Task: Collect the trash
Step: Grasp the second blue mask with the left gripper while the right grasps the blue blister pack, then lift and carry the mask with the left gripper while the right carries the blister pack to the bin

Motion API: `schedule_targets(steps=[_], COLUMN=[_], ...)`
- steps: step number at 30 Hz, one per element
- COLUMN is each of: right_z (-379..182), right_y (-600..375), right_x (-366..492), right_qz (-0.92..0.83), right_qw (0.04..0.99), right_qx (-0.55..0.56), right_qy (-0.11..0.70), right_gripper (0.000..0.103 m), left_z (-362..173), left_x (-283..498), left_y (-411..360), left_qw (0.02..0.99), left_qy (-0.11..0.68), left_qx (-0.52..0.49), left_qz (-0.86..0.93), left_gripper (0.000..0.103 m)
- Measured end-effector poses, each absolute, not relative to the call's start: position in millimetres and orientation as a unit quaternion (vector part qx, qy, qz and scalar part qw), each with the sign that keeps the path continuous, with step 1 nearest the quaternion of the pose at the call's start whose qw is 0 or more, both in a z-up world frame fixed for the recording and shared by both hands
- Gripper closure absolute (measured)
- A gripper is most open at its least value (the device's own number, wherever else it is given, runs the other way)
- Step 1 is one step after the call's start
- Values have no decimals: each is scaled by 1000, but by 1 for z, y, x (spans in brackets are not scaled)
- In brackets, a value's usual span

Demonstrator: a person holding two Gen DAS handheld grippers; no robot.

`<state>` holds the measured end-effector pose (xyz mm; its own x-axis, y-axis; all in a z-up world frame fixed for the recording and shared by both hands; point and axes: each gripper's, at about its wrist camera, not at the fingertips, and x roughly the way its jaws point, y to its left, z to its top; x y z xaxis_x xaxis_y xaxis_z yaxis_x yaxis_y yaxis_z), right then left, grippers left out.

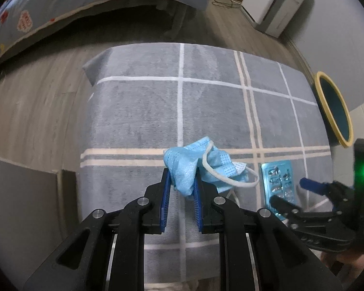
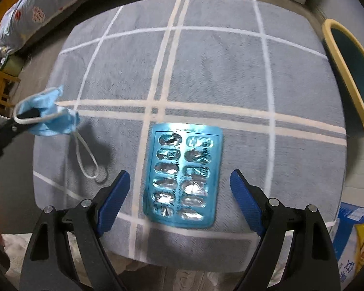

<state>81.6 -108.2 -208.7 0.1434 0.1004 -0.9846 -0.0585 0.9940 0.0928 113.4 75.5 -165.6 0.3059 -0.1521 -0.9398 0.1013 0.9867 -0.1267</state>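
My left gripper (image 1: 182,177) is shut on a crumpled blue face mask (image 1: 194,162) and holds it just above the grey checked rug (image 1: 138,111); its white ear loop hangs down. The mask also shows at the left of the right wrist view (image 2: 53,118), pinched by the left gripper (image 2: 32,114). My right gripper (image 2: 179,181) is open, its blue pads either side of a used teal blister pack (image 2: 184,177) lying flat on the rug (image 2: 230,68). The right gripper (image 1: 288,191) and the pack (image 1: 277,172) also show at the right of the left wrist view.
A round bin with a yellow rim and dark teal inside (image 1: 332,106) stands at the rug's right edge, also in the right wrist view (image 2: 351,72). A bed with a patterned blue cover (image 1: 60,2) lies beyond. A white cabinet (image 1: 274,2) stands far right. Printed packaging (image 2: 354,242) lies lower right.
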Motion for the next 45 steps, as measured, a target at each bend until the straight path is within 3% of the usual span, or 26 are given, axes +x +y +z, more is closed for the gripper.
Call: schedule_targets(steps=[8, 10, 11, 17, 27, 35, 41, 45], right_z=[-224, -224, -224, -217, -147, -82, -59, -68], right_y=[-93, -90, -88, -96, -138, -182, -215, -247], right_x=[82, 81, 81, 81, 87, 118, 131, 138], right_qz=[50, 43, 41, 50, 50, 57, 46, 37], right_qw=[752, 755, 757, 758, 796, 830, 854, 850], right_qx=[-9, -30, -37, -21, 51, 40, -2, 54], right_qy=[657, 654, 652, 650, 601, 554, 518, 522], right_gripper=[19, 23, 32, 34, 34, 34, 34, 34], left_z=[-166, -166, -166, -164, -147, -122, -115, -116], left_x=[115, 115, 115, 114, 113, 112, 112, 114], left_y=[79, 77, 77, 76, 64, 29, -3, -28], left_qw=[809, 809, 810, 812, 830, 844, 843, 839], left_qy=[583, 582, 581, 578, 551, 522, 516, 516], left_qx=[-30, -27, -27, -26, -7, 15, 33, 53], left_qz=[-76, -77, -78, -79, -83, -120, -149, -162], left_gripper=[84, 84, 84, 84, 84, 84, 84, 84])
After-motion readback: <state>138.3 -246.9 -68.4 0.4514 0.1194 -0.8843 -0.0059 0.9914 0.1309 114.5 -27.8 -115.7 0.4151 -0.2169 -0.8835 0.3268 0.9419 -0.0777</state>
